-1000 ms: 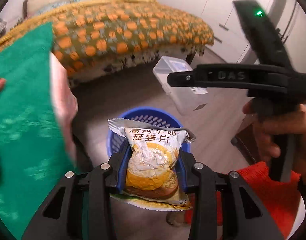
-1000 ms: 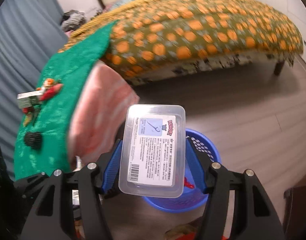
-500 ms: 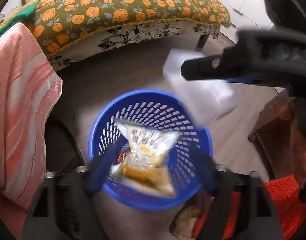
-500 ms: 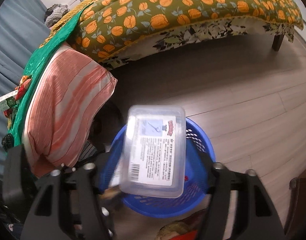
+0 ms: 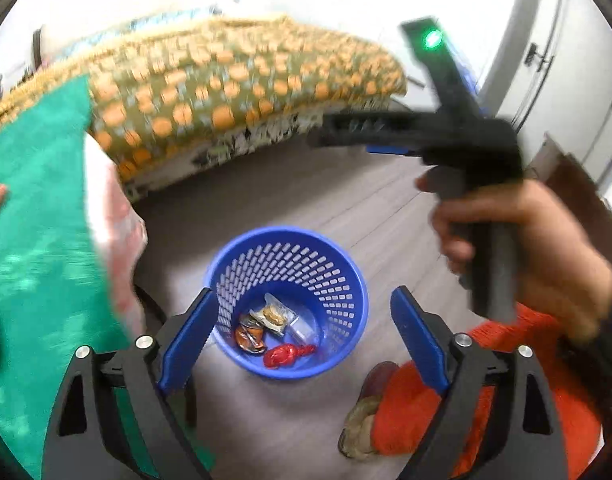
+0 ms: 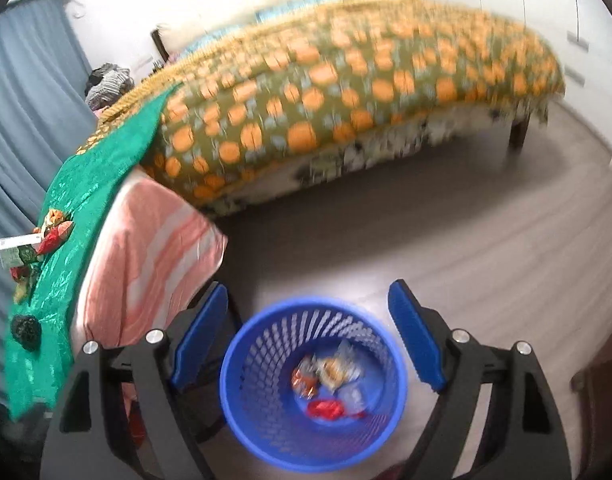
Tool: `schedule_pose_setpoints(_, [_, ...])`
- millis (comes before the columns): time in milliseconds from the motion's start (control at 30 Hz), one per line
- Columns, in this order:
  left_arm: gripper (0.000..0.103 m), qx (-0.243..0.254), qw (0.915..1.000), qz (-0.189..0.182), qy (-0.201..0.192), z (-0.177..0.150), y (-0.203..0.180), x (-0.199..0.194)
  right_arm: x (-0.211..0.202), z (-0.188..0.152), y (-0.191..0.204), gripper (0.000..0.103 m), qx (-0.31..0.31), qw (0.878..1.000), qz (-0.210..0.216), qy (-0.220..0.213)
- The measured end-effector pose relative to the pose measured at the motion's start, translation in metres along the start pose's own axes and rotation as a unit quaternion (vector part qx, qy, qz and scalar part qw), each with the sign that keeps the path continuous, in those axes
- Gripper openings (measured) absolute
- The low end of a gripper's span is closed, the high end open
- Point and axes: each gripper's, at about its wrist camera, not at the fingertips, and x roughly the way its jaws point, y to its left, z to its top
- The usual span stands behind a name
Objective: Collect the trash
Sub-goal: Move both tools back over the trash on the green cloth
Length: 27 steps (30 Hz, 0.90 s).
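My left gripper (image 5: pixel 301 316), jaws opening and empty, has released the snack packet (image 5: pixel 271 316), and my right gripper (image 6: pixel 308 332), jaws apart and empty, has released the clear plastic box (image 6: pixel 352 394); both now lie inside the blue basket (image 6: pixel 241 396) on the floor.

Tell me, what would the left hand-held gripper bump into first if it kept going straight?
Probably the blue basket: the left hand-held gripper, empty and opening, aims into it, toward the wrappers at the bottom.

Perforated glossy blue plastic basket (image 5: pixel 348 280) on matt wood-look floor (image 6: pixel 486 240); shiny green cloth (image 6: pixel 85 184) far left; crinkly foil wrappers (image 5: pixel 271 316) inside.
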Motion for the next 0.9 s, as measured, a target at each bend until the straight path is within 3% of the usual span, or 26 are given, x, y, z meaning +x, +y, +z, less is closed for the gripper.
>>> schedule_pose_setpoints(100, [0.089,-0.001,0.9995,0.022,-0.021,-0.013,0.019,-0.045,-0.016,0.001,0.028,0.081,-0.023,0.999,0.004,-0.022])
schedule_pose_setpoints(300, [0.09,-0.055,0.994,0.086,-0.039,-0.057,0.101,-0.11,-0.043,-0.034,0.131,0.082,-0.099,0.992,0.082,-0.018])
schedule_pose_setpoints(400, [0.09,-0.083,0.9865,0.136,-0.036,-0.081,0.149,-0.131,-0.049,-0.065,0.188,0.082,-0.141,0.982,0.129,0.006])
schedule_pose_setpoints(600, [0.09,-0.136,0.9649,0.223,-0.025,-0.114,0.245,-0.164,-0.049,-0.119,0.294,0.082,-0.245,0.948,0.192,0.058])
schedule_pose_setpoints(700, [0.09,-0.162,0.9544,0.25,-0.02,-0.129,0.284,-0.176,-0.041,-0.132,0.325,0.082,-0.284,0.935,0.195,0.082])
schedule_pose_setpoints(900, [0.09,-0.192,0.9466,0.259,-0.002,-0.147,0.327,-0.18,-0.012,-0.122,0.356,0.082,-0.286,0.922,0.224,0.136])
